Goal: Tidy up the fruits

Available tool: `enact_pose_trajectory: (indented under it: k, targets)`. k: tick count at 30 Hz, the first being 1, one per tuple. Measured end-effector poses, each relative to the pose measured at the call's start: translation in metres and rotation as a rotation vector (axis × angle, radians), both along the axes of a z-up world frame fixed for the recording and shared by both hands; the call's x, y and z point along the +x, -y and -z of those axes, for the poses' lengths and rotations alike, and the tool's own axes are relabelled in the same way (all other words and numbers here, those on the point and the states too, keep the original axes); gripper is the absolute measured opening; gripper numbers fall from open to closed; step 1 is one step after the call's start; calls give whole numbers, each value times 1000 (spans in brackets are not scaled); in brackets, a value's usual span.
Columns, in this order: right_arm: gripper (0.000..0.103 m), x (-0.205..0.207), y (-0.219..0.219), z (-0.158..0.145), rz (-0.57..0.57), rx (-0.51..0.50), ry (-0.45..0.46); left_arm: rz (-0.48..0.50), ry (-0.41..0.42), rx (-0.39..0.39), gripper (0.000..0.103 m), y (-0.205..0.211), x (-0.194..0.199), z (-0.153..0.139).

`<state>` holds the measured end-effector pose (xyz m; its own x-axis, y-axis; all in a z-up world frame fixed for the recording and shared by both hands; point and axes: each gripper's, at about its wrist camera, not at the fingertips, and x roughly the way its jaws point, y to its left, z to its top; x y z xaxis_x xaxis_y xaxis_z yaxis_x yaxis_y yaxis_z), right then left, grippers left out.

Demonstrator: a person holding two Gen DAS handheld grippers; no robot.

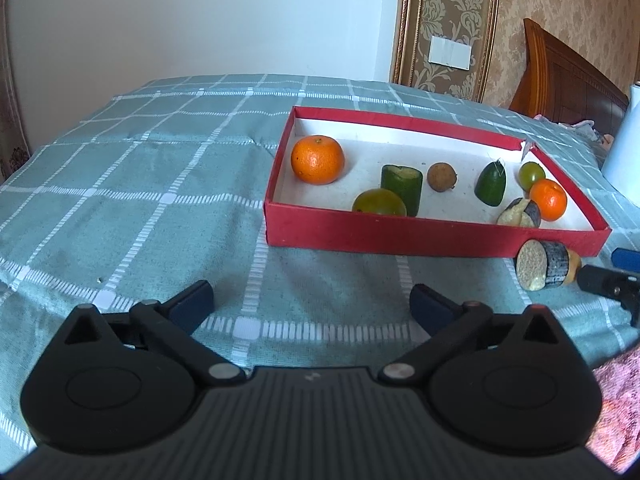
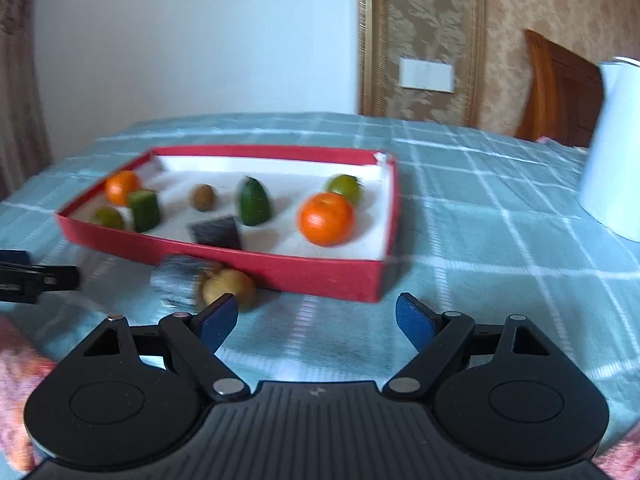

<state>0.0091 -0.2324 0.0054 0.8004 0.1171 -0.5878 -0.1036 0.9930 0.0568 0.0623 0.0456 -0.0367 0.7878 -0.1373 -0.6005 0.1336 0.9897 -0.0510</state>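
Fruits (image 1: 317, 159) in box (image 1: 400, 234) — beyond spread fingers (image 1: 196, 304).

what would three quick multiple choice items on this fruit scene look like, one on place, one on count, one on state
1. Where does the cut dark-skinned piece lie?
A. inside the red box
B. on the checked cloth outside the box's front wall
C. on the white jug

2. How many orange fruits sit in the red box?
A. one
B. two
C. four

3. How does the left gripper stand?
A. open with nothing between its fingers
B. shut on an orange
C. shut on the box wall

Answers:
1 B: the piece rests on the checked cloth, against the outside of the box's near wall.
2 B: a large orange sits near the left end and a smaller orange near the right end.
3 A: its fingers are spread wide over bare cloth.
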Motion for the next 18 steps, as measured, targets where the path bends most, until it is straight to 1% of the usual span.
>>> enact_pose_trajectory:
  k: [2, 5, 7, 9, 10, 11, 12, 13, 14, 15, 17, 18]
  targets:
    - [87, 2, -6, 0, -22, 1, -11, 0, 0, -1, 103, 0, 1, 0]
    - [86, 6, -16, 3, -43, -50, -8, 0, 1, -9, 103, -1, 0, 0]
    - [86, 9, -20, 4, -65, -59, -14, 0, 2, -15, 103, -2, 0, 0]
    - [82, 11, -21, 5, -82, -50, -29, 0, 3, -18, 103, -3, 0, 0]
    - [73, 11, -22, 7, -92, -41, -41, 1, 3, -19, 103, -3, 0, 0]
    - [66, 11, -23, 9, -101, -39, -51, 1, 3, -20, 103, -3, 0, 0]
    - [64, 8, -24, 8, -106, -50, -46, 1, 3, -21, 103, -4, 0, 0]
    - [54, 7, -25, 8, -119, -45, -43, 1, 4, -23, 103, -4, 0, 0]
    - [47, 4, -27, 8, -131, -41, -38, 1, 4, -25, 103, -5, 0, 0]
    - [44, 3, -29, 7, -140, -42, -34, 1, 4, -29, 103, -5, 0, 0]
    - [34, 1, -31, 7, -150, -43, -32, 1, 6, -35, 103, -6, 0, -1]
    - [32, 0, -32, 7, -155, -40, -30, 1, 6, -38, 103, -6, 0, -1]
